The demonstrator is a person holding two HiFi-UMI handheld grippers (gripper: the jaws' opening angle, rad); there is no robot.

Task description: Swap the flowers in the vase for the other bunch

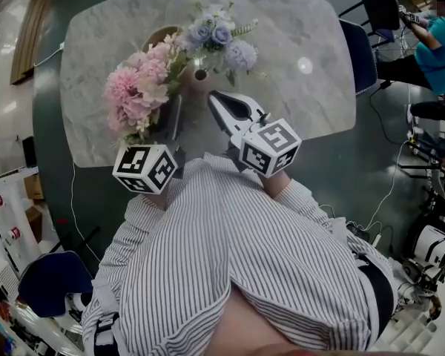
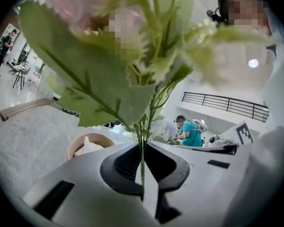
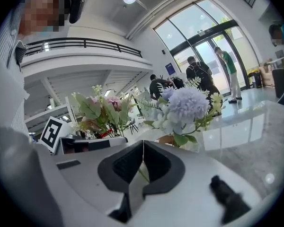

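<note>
Marble surface in a bright hall. My left claw is closed on the stems of the pink bunch, held upright over the surface's near edge. My right claw is also closed, with a thin green stem between its pads. The blue bunch stands just beyond its tip, beside the pink bunch.
</note>
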